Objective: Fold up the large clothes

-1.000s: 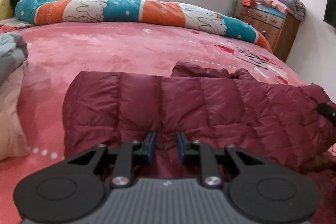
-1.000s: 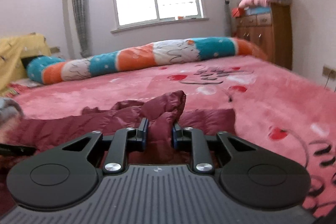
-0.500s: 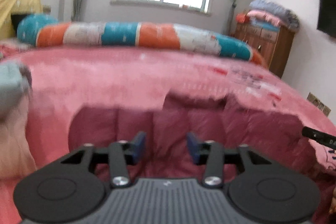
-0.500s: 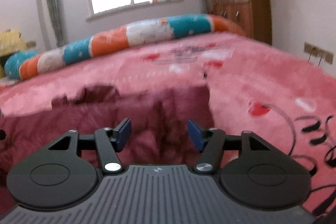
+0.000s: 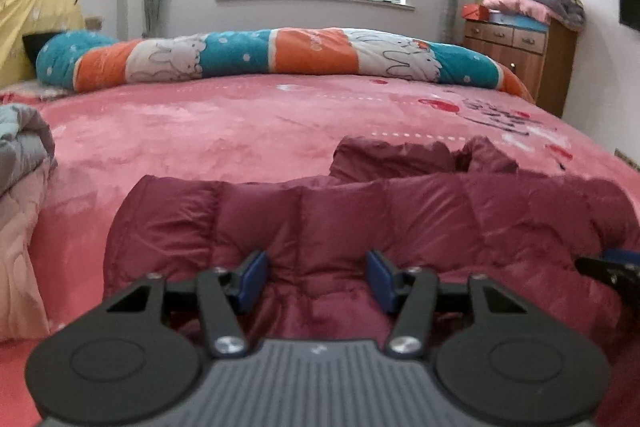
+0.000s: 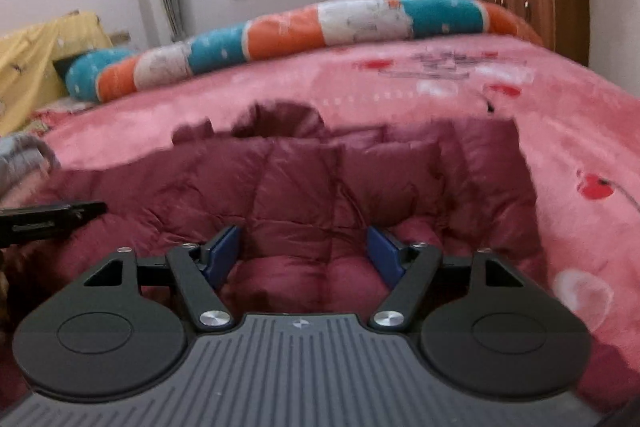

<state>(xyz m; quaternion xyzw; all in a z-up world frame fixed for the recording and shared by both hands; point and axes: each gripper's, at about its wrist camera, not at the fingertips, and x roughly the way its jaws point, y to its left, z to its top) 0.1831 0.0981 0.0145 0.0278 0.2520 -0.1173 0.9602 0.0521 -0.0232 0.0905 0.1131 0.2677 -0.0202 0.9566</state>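
Both claws have let go since a second ago: left gripper and right gripper jaws are opening, empty, dropping the puffy maroon quilted jacket folded flat on the pink bedspread right ahead.

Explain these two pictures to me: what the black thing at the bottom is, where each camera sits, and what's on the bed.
No robot here: a person holds a two-finger gripper in each hand, with a fisheye camera on each looking forward along its fingers. One picture is from the left gripper, the other from the right gripper. The black shape at the bottom is the gripper itself, with blue pads. On the pink bedspread lies a dark red puffer jacket. Both grippers' jaws are opening over the jacket; nothing is held. A rolled patterned quilt lies behind.
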